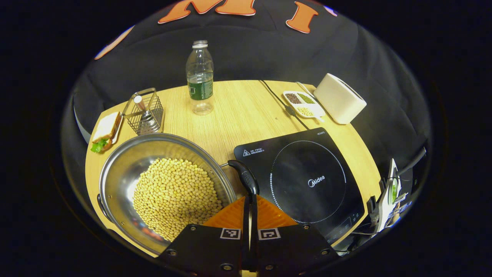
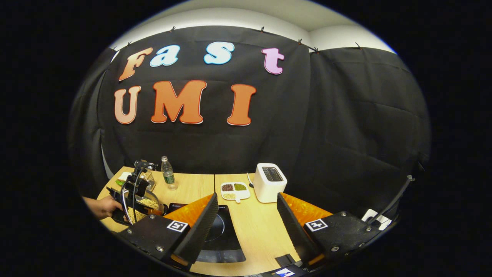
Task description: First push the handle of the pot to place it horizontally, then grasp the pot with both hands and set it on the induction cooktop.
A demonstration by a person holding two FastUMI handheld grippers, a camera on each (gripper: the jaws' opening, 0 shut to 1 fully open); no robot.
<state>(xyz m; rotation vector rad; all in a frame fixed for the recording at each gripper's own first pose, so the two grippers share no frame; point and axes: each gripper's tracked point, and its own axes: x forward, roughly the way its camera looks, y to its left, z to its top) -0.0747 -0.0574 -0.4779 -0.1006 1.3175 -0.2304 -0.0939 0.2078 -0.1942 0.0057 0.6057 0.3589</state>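
Handle-push step in hand: left gripper (image 1: pixel 250 215), fingers together, sits right at the black handle (image 1: pixel 244 176) of the pot (image 1: pixel 127 169), which holds beans and stands on the table (image 1: pixel 238 111) just left of the induction cooktop (image 1: pixel 303 181). Right gripper (image 2: pixel 246 215) hovers above the cooktop, fingers wide apart, holding nothing. Next move likely calls for nudging the handle sideways until horizontal, then both grippers gripping the pot.

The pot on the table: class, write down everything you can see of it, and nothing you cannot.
The pot is a wide, shallow bowl of shiny, steel-looking metal, upright on the wooden table, beside the induction cooktop. It is heaped with small yellow beans. A dark side grip sits on its left rim, and a long black handle runs toward the left hand-held gripper, whose nearly closed fingers meet the handle's end.
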